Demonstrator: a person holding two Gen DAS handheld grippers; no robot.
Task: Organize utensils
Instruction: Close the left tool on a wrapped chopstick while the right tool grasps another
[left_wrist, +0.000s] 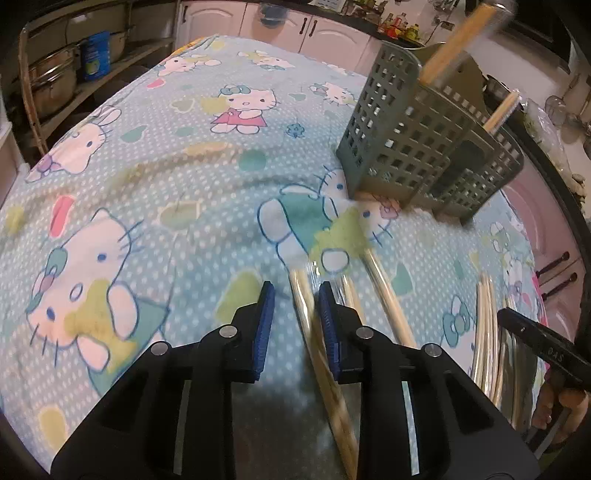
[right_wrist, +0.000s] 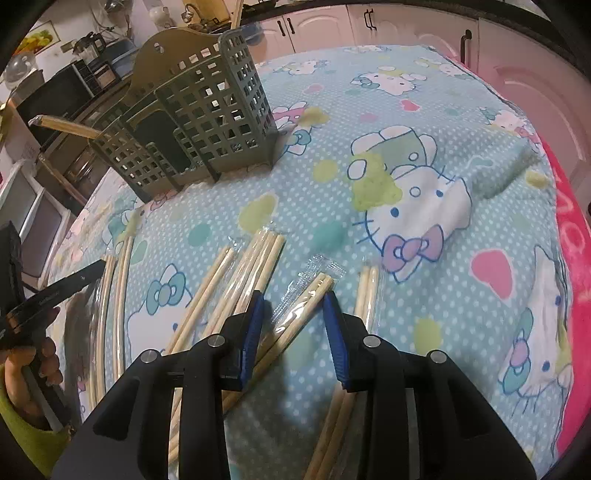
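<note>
On the table: cartoon-cat cloth (left_wrist: 155, 155), wrapped chopstick pairs (right_wrist: 258, 266) scattered lower centre.
Caddy: grey utensil holder (right_wrist: 207, 110) upper left in the right view, chopsticks already standing in it.
Left gripper (left_wrist: 295, 295): jaws apart, one wrapped pair (left_wrist: 304, 306) between, not pinched.
Right gripper (right_wrist: 293, 301): unclenched astride another pair (right_wrist: 314, 291).

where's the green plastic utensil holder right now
The green perforated plastic utensil holder stands upright on the blue cartoon-cat cloth, upper left in the right wrist view and upper right in the left wrist view, beyond the wrapped wooden chopsticks.
</note>
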